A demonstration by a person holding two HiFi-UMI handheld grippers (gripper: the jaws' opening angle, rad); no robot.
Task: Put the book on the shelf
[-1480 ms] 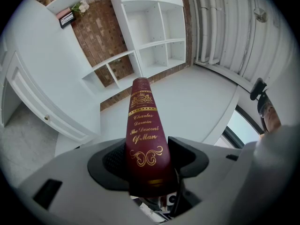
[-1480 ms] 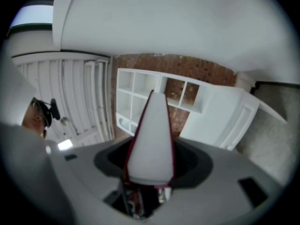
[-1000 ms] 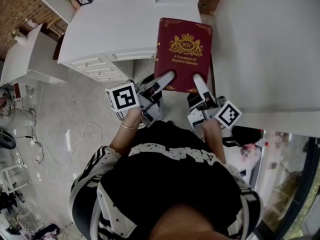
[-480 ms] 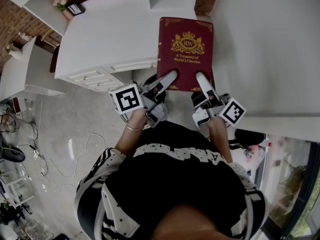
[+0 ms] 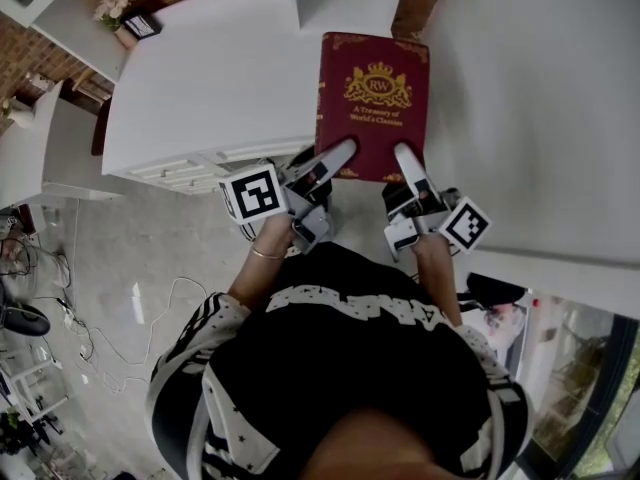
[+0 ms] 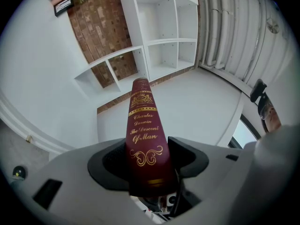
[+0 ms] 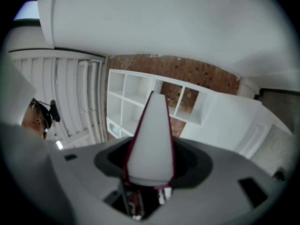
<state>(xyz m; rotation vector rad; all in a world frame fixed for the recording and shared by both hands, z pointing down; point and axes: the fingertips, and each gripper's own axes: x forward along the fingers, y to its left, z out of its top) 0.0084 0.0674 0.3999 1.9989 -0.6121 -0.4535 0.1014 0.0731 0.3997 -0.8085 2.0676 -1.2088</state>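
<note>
A dark red book with gold lettering is held flat in the air, cover up, between a white cabinet and a white table. My left gripper is shut on its near left corner, at the spine. My right gripper is shut on its near right corner, where the white page edge shows between the jaws. A white cube shelf with open compartments stands ahead against a brick wall, also seen as the shelf in the right gripper view.
A white cabinet with drawers lies to the left and a large white table to the right. A small plant and frame sit at the far left. Cables trail on the grey floor.
The book and both grippers have shifted slightly forward and right relative to the cabinet as the person steps toward the shelf. The grip is unchanged.
</note>
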